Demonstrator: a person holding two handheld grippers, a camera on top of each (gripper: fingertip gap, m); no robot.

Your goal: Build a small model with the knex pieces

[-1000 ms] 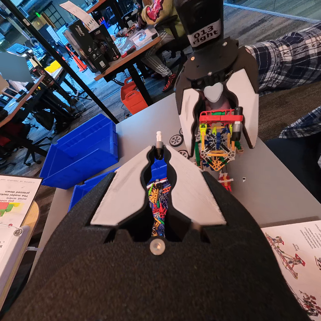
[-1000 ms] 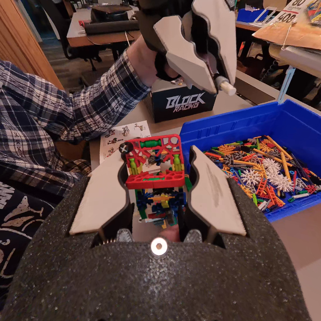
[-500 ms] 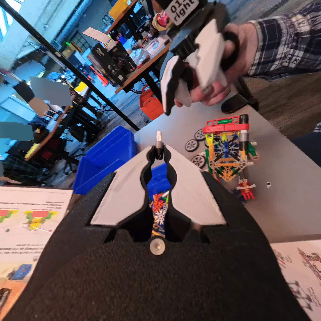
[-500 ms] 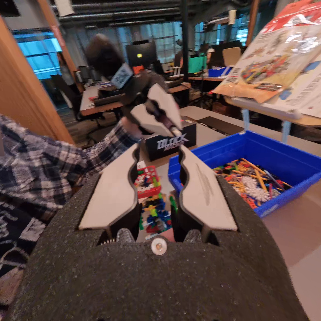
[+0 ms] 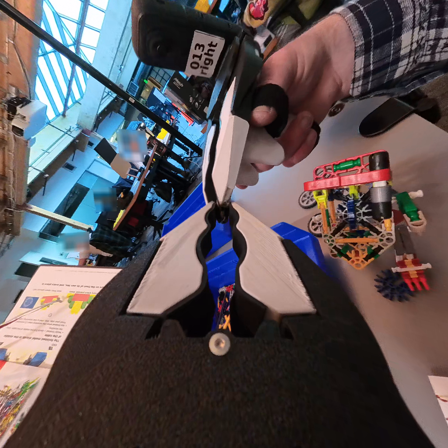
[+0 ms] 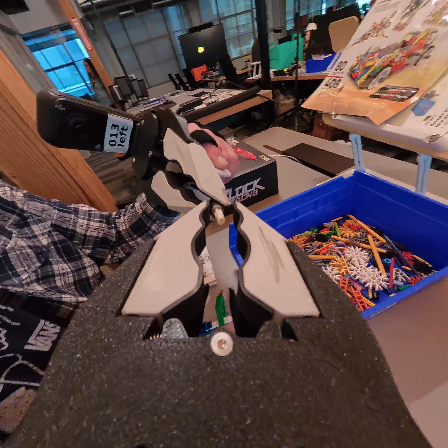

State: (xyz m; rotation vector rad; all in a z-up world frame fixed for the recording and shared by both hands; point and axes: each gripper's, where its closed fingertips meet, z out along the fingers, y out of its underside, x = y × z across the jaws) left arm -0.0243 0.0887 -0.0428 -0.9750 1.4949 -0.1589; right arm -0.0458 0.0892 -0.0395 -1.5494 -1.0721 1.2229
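bin [image 6: 363,201] of loose pieces [image 6: 358,261] right of box [image 6: 254,174]; model [image 5: 358,218] on table [image 5: 388,339].

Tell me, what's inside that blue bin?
The blue bin holds a loose heap of colourful rods and white snowflake-shaped connectors. Its near-left corner is covered by the right gripper.

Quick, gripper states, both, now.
Left gripper: shut on the small peg.
Right gripper: partly open around that peg's tip, holding nothing.
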